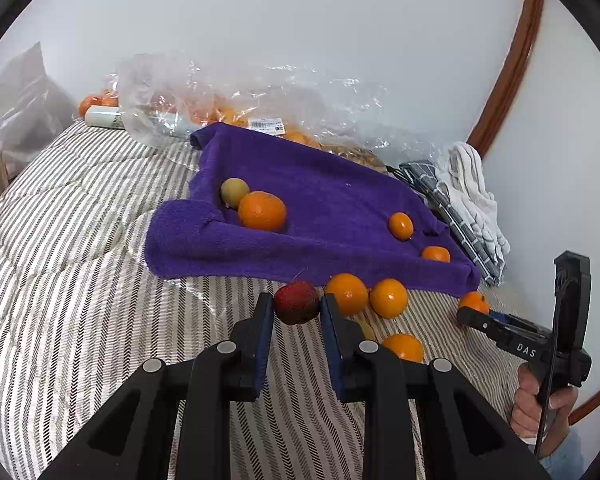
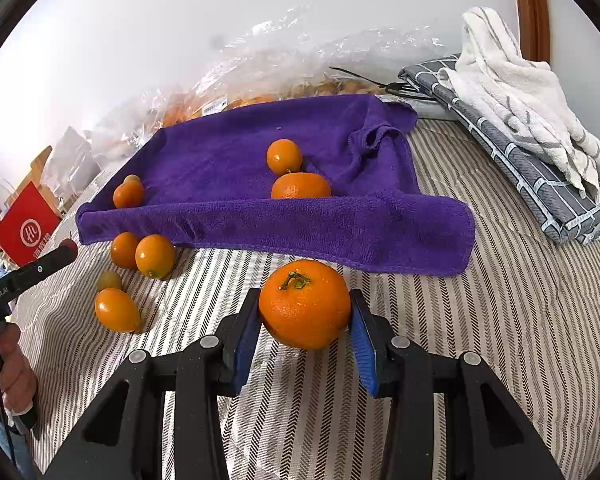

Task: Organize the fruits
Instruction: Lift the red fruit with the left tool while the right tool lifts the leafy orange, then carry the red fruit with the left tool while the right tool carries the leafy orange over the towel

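Note:
My left gripper point(image 1: 297, 307) is shut on a small dark red fruit point(image 1: 297, 302), held just above the striped bed before the purple towel point(image 1: 300, 184). My right gripper point(image 2: 305, 308) is shut on a large orange with a green stem point(image 2: 305, 304); it shows at the right of the left wrist view point(image 1: 473, 304). On the towel lie a yellow-green fruit point(image 1: 234, 192), a big orange point(image 1: 262, 211) and two small oranges point(image 1: 401, 225). Three oranges point(image 1: 388, 298) lie on the bed in front of the towel.
A clear plastic bag of oranges point(image 1: 228, 100) lies behind the towel against the wall. Folded grey and white cloths point(image 2: 532, 140) sit at the right. A white bottle point(image 1: 104, 117) lies at the back left. A red box point(image 2: 26, 228) stands at the left.

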Motion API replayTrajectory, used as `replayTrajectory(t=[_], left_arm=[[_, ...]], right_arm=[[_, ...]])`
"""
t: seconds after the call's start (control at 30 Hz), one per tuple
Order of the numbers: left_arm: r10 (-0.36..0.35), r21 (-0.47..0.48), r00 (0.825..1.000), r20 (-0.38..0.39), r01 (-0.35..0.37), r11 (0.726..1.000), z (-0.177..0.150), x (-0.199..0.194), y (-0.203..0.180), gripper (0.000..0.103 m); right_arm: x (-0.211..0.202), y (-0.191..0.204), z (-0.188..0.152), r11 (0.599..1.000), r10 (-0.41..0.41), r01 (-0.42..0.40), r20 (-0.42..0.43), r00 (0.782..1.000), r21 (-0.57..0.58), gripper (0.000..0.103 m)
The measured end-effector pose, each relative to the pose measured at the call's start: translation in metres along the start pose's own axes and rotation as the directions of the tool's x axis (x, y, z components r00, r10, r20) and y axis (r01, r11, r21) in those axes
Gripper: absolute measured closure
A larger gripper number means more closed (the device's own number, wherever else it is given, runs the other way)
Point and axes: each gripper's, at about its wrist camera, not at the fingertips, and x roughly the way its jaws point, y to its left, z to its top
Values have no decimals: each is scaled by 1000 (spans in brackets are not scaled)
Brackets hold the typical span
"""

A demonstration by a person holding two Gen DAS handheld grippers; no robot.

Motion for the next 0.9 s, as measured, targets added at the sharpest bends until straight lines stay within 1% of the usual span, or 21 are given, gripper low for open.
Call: replayTrajectory(t=[0.17, 0.33, 0.4, 0.47, 0.5, 0.53, 0.63, 0.8, 0.9], left_arm=[[11, -24, 1000, 28, -11, 1000, 0, -5, 5, 80], [28, -24, 999, 44, -27, 999, 0, -6, 7, 80], [44, -19, 998, 54, -43, 999, 1, -8, 6, 80], [87, -17, 995, 45, -86, 996, 3, -9, 6, 80], [126, -9, 991, 34, -126, 992, 4, -10, 5, 80], [139, -3, 990, 31, -139, 990, 6, -11, 4, 80], [125, 9, 992, 33, -125, 992, 19, -22, -2, 80], [135, 59, 988, 77, -140, 988, 58, -40, -17, 80], [120, 55, 988, 95, -126, 991, 86, -42, -22, 80]], right_arm=[[-6, 2, -1, 1000, 25, -25, 22, 999, -12, 61], [-9, 4, -5, 1000, 15, -15, 10, 1000, -1, 61], [-15, 6, -5, 1000, 1, -1, 24, 1000, -1, 61], [-21, 9, -1, 1000, -7, 8, 29, 1000, -10, 61], [-26, 12, 3, 1000, -11, 11, 30, 1000, -18, 61], [-30, 16, 8, 999, -18, 19, 30, 999, -31, 61], [-43, 27, 27, 995, -39, 44, 56, 998, -84, 61], [-54, 41, 60, 993, -15, 26, 97, 995, -114, 61], [-52, 46, 80, 993, -4, 18, 116, 993, -117, 61]])
